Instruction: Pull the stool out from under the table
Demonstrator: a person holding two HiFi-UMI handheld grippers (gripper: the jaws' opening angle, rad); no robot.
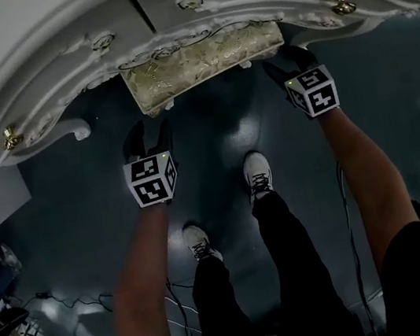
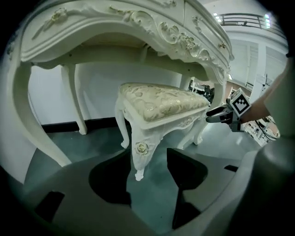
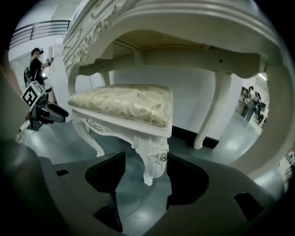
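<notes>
Left gripper (image 2: 148,156): jaws are spread wide; one carved front leg (image 2: 139,154) is framed between them, pressed by neither pad. Right gripper (image 3: 146,167): the same, around the other front leg (image 3: 156,162). The cream carved stool with gold-patterned cushion (image 1: 205,66) is tucked partly under the ornate white table (image 1: 48,58).

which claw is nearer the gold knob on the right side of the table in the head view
Right. The right claw hangs just below-left of that knob, at the stool's right front corner. The left claw is far off, at the stool's left corner.
</notes>
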